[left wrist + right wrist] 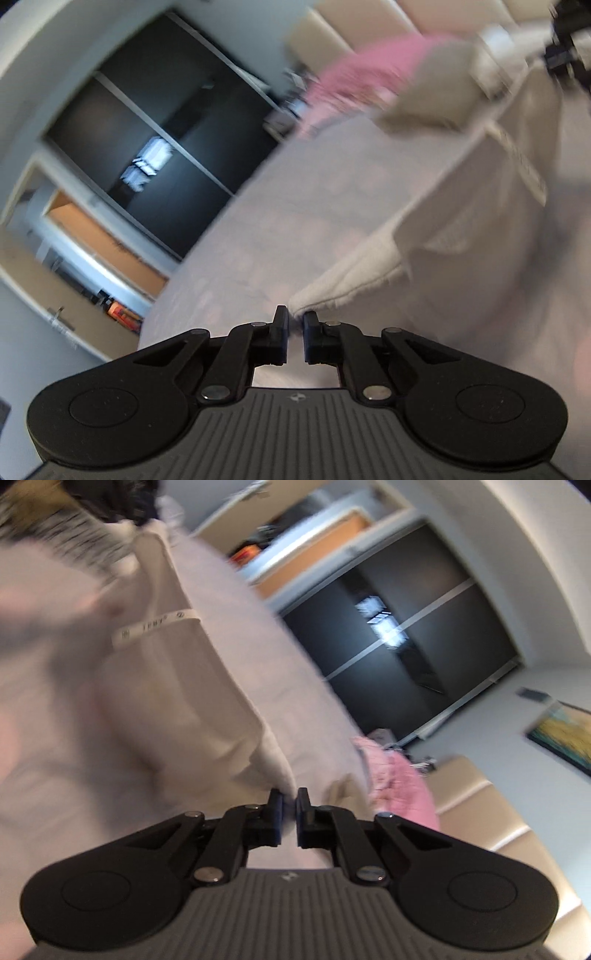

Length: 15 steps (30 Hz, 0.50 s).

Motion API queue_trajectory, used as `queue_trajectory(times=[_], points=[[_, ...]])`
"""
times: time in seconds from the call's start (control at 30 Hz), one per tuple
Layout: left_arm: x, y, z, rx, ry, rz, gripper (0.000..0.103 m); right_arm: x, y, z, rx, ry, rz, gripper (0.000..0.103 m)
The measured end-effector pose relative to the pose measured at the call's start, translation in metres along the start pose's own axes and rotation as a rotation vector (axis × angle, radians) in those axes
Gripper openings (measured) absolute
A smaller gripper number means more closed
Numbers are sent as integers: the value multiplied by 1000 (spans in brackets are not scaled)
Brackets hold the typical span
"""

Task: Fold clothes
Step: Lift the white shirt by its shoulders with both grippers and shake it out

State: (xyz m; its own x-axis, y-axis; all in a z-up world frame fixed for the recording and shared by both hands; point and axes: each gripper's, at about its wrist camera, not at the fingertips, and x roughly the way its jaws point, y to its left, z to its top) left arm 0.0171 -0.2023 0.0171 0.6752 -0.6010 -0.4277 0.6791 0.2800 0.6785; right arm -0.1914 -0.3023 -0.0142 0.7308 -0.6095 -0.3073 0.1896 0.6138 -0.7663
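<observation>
Both claws are pinched nearly closed on cloth. Between the tips of my left claw sits a corner of the pale garment, its thick hem running away from that claw up and to the right, the fabric hanging taut ahead of it. My right claw grips another edge of the same garment, which spreads to that claw's left and ahead, a white label strip sewn across it further up. From the left claw's view the right claw shows far ahead at the upper right, blurred. A pink cloth lies just right of my right claw, beside a beige sofa. Beyond both claws stands a dark wardrobe. Much of both views is smeared by motion.
</observation>
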Motion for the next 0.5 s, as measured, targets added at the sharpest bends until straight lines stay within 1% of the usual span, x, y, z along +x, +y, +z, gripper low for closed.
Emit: queue_trajectory(times=[0.03, 0.17, 0.27, 0.37, 0.5], points=[[-9, 10, 12, -23, -19, 22, 5, 1, -13, 8, 24, -8, -19, 7], [-46, 48, 60, -106, -96, 111, 5, -6, -60, 46, 44, -91, -120, 6], [-86, 78, 85, -173, -154, 181, 5, -20, -100, 74, 66, -152, -199, 6], [-134, 108, 105, -249, -227, 263, 5, -45, -143, 99, 111, -220, -259, 6], [-200, 147, 133, -347, -343, 374, 5, -89, -187, 127, 132, -340, -359, 6]])
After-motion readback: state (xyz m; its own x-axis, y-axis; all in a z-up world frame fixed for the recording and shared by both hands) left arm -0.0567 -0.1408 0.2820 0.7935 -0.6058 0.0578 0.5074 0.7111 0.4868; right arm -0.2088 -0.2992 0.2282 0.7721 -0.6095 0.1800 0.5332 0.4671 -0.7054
